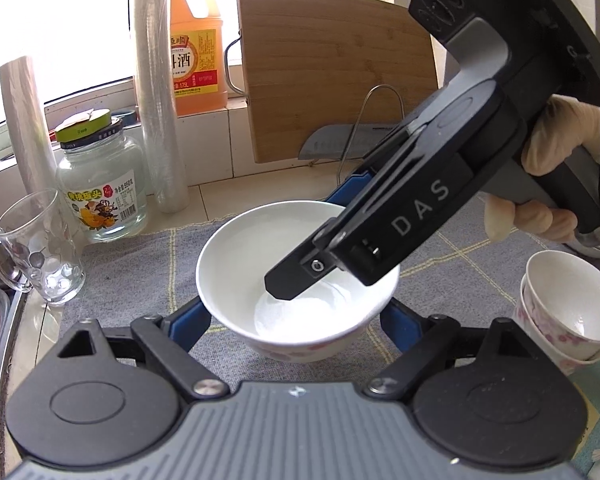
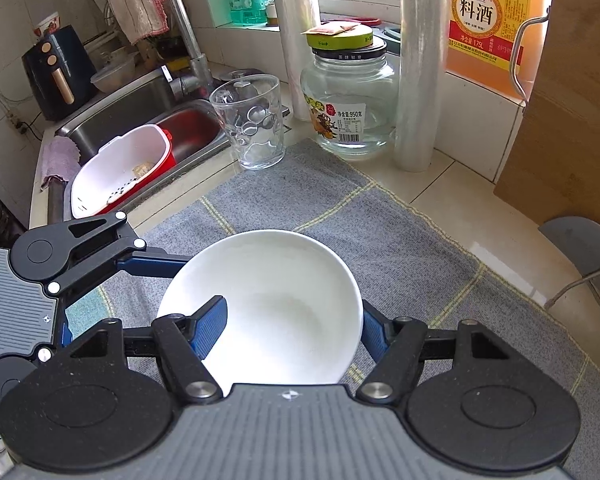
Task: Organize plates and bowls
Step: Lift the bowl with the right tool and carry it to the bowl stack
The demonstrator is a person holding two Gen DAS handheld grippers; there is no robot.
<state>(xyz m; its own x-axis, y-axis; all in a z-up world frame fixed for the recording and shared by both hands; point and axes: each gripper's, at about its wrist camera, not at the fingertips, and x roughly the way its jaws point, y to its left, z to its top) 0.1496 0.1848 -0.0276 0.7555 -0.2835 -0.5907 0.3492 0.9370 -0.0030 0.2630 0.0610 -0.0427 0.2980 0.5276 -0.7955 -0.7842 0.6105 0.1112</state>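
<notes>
Bowl [image 2: 276,304], frame centre | glazed, rigid, slippery, breakable | right gripper [image 2: 292,320] pinching rim wall | left gripper [image 1: 296,320] straddling wide, grip unclear.

Bowl [image 1: 260,264] base hidden behind left gripper [image 1: 296,320] body; its far rim covered by right gripper [image 1: 300,284]. Stacked cups [image 1: 568,308] cut off at right edge. Knife [image 1: 332,144] handle hidden.

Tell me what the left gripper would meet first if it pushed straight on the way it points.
The white bowl that sits between the left gripper's fingers; beyond it, probably the right gripper reaching into that bowl.
</notes>
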